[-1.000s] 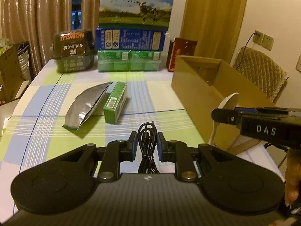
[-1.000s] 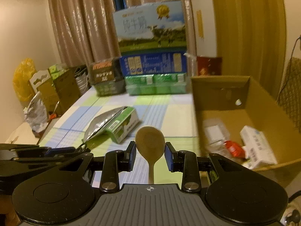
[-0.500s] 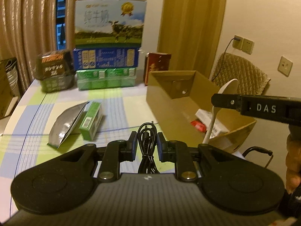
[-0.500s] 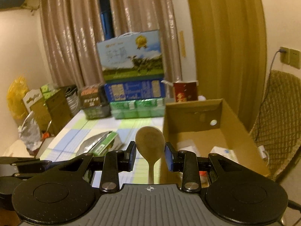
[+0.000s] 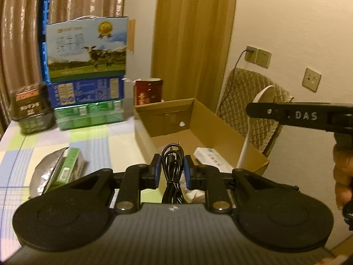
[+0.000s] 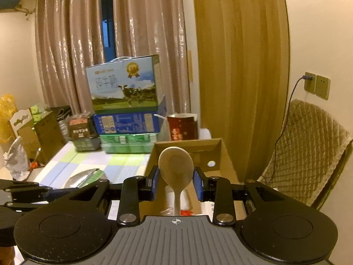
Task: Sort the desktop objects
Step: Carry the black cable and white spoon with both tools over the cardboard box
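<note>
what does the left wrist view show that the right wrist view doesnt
Only the left wrist view: the black cable clamped in the left gripper, a white packet on the box floor, and a hand holding the right gripper.

Only the right wrist view: the spoon's bowl face-on, a yellow bag and cartons beside the table.

Both: the wooden spoon in the right gripper, the cardboard box, the stacked milk cartons, the silver pouch and the chair.

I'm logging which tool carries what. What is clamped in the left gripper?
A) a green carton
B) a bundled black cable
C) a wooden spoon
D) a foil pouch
B: the left gripper is shut on the bundled black cable, held over the cardboard box.
</note>
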`<control>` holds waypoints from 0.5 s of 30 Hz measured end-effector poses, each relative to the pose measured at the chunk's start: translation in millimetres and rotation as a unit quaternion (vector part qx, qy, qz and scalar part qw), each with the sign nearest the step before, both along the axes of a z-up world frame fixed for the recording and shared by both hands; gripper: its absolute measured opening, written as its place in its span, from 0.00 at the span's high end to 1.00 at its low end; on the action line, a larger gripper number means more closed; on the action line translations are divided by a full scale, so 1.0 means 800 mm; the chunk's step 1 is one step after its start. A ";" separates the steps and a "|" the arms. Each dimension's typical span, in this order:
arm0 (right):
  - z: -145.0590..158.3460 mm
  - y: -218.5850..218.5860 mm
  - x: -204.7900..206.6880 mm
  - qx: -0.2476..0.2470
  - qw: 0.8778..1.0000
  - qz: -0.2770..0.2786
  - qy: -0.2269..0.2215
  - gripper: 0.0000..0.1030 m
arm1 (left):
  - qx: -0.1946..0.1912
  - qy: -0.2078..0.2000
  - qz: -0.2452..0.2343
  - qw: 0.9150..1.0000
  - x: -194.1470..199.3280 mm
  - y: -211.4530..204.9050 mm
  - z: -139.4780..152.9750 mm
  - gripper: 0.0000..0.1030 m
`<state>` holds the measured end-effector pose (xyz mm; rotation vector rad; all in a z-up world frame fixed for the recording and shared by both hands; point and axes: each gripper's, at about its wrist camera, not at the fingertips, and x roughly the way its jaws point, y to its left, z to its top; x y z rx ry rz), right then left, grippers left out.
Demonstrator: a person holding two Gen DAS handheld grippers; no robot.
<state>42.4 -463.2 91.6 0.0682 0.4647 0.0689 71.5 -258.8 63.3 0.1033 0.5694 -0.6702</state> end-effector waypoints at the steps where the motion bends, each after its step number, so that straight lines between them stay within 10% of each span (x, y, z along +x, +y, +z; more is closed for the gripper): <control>1: 0.001 -0.005 0.001 -0.001 1.000 -0.001 0.000 0.71 | -0.001 0.000 -0.004 1.000 0.000 -0.007 0.001 0.84; 15: -0.006 -0.050 0.039 -0.002 1.000 -0.007 0.009 0.71 | -0.012 0.013 -0.030 0.999 0.025 -0.069 0.000 0.84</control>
